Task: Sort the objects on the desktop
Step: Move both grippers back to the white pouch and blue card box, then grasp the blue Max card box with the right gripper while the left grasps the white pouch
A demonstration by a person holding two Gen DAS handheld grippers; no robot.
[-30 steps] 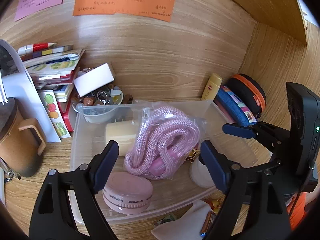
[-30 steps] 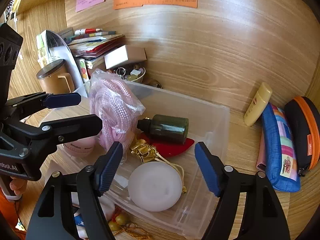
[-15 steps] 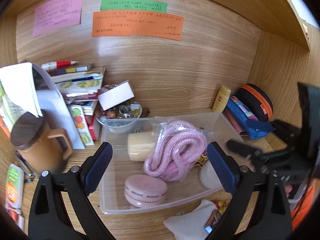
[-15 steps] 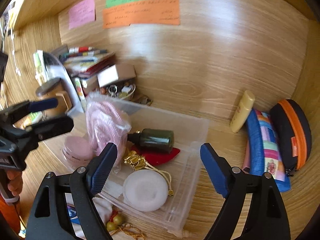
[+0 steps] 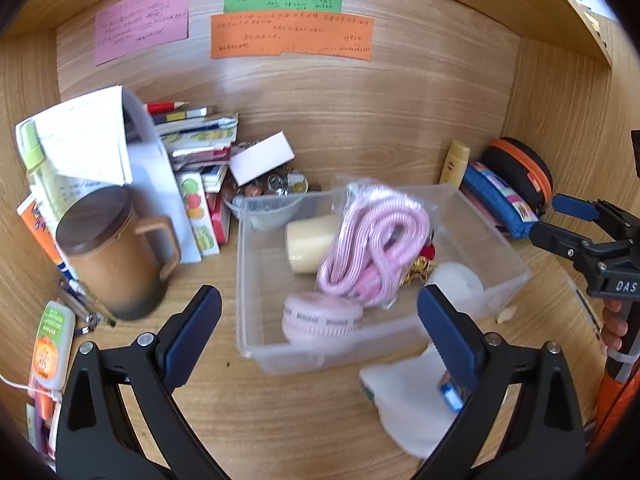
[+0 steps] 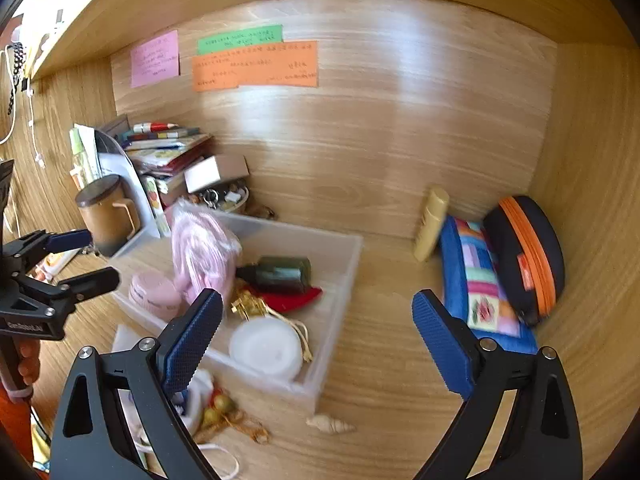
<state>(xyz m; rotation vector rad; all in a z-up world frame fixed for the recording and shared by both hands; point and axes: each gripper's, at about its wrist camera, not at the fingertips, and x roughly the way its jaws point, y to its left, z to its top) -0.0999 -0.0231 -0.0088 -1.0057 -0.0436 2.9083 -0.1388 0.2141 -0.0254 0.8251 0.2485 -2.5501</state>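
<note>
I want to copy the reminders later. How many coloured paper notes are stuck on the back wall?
3. The pink note is farthest left, the green note is upper middle, and the orange note is just under the green one. None seem hidden.

Clear bin [image 5: 496, 240] holds pink braided rope [image 5: 376, 248], cream candle [image 5: 308, 246], dark green bottle [image 6: 282, 274]. Pouch [image 6: 478, 284]: blue, multicoloured patchwork. Case [image 6: 524, 256]: black, orange zip.

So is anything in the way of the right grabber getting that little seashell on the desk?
Nothing visible. The seashell lies on bare wood just outside the clear bin, and the right gripper is open above it.
</note>
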